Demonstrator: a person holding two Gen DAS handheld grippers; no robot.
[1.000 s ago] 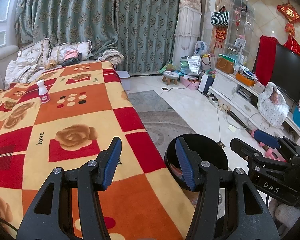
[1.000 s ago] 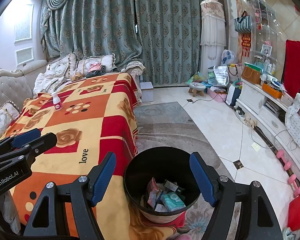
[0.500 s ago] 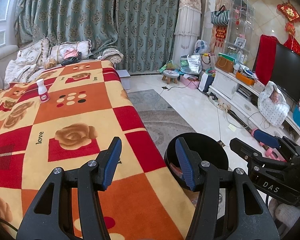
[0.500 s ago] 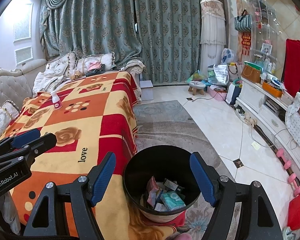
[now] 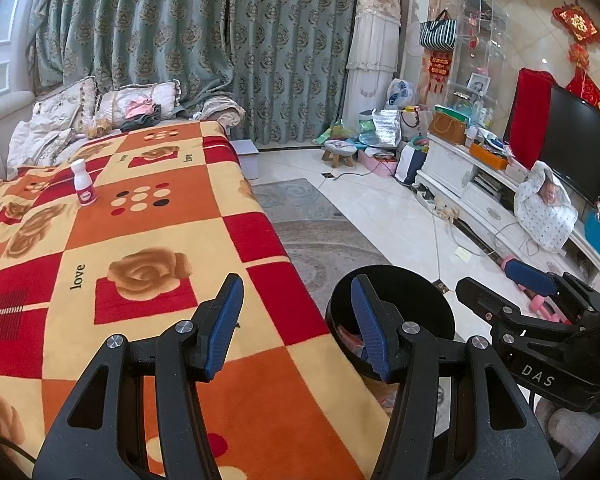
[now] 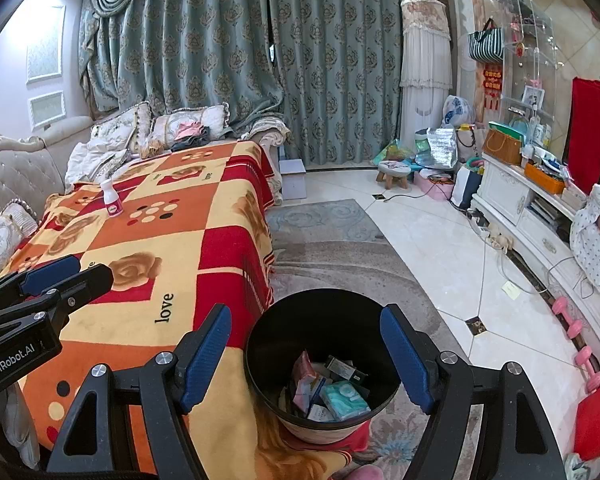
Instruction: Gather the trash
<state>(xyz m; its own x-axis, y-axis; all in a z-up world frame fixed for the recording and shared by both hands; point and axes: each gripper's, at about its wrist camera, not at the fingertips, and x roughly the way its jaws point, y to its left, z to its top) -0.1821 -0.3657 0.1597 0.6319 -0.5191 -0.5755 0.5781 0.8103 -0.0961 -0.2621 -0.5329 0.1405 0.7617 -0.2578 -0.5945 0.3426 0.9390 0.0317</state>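
Gaping ribbed-blue tongs (image 6: 306, 354) above round black bin (image 6: 260, 360)

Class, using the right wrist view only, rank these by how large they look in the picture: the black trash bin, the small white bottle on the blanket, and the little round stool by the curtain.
1. Black trash bin, helped by nearness.
2. Round stool.
3. White bottle, only slightly smaller-looking than the stool.

Bright even indoor light, ceiling lamp glare top left in right view, sharp focus, fisheye-bent dark corners
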